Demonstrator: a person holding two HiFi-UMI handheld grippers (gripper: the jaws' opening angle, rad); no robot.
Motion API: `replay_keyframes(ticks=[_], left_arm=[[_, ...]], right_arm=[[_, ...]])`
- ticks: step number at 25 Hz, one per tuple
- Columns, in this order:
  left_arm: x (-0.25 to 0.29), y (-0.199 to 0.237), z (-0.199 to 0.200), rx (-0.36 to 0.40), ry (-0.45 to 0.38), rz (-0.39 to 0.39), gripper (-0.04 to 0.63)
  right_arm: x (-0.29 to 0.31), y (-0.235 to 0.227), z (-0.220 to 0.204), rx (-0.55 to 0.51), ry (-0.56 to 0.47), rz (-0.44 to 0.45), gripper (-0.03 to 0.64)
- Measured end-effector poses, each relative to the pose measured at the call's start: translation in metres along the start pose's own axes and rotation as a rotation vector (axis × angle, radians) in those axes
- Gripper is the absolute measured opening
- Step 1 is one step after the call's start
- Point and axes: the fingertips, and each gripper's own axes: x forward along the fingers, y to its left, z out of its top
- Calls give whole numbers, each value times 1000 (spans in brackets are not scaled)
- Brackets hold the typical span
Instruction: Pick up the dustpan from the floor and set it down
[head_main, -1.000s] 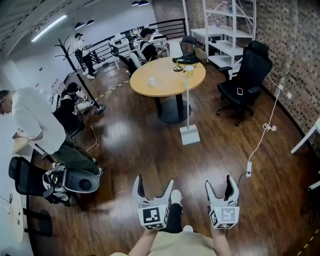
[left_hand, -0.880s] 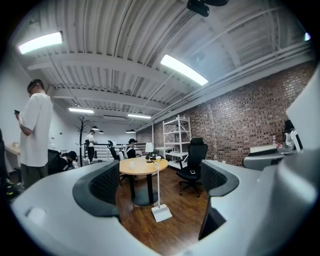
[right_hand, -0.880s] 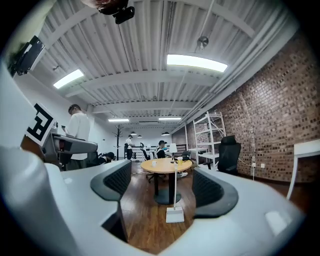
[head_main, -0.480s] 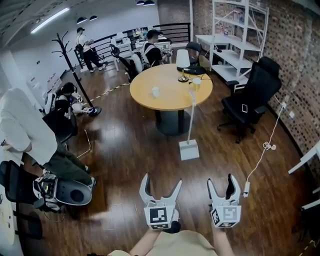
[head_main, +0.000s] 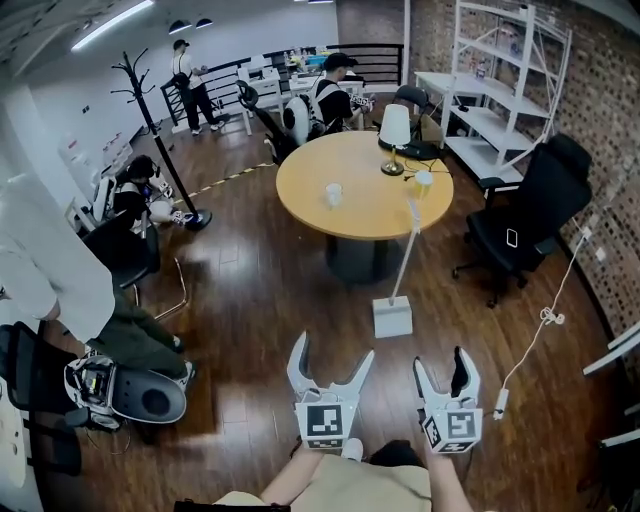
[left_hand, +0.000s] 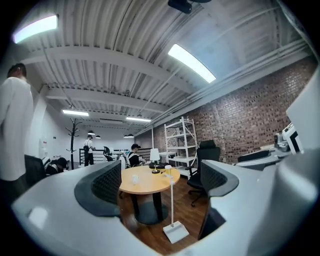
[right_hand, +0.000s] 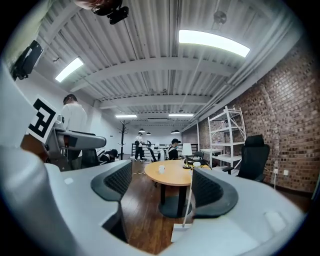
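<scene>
Ahead of the left gripper (head_main: 331, 350) and right gripper (head_main: 443, 362), nearer than a second ago: white dustpan (head_main: 392, 317), flat on the floor (head_main: 260, 300), handle up. Bare floor between, room to move in. Round table (head_main: 350, 215) just behind the dustpan. Both sets of jaws wide apart, holding nothing, touching nothing.

We note a dark wood floor (head_main: 250, 300) carrying the white dustpan (head_main: 392, 317), handle upright, just beside the pedestal of a round counter (head_main: 310, 175) that bears a cup (head_main: 333, 194) and a lamp (head_main: 395, 135), with a white cable (head_main: 545, 318) trailing at right.
</scene>
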Motion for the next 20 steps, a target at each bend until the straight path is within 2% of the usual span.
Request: replay_keyframes(ticks=[4, 9, 15, 20], left_arm=[[26, 2, -22, -27, 47, -3, 483], [71, 11, -32, -54, 54, -2, 479], [151, 38, -38, -60, 43, 44, 479], [228, 51, -28, -48, 25, 70, 477]], right_arm=[[24, -16, -8, 6, 17, -10, 365], [67, -42, -15, 25, 22, -27, 366], [160, -70, -17, 32, 11, 21, 365], [237, -99, 5, 28, -40, 72, 366]])
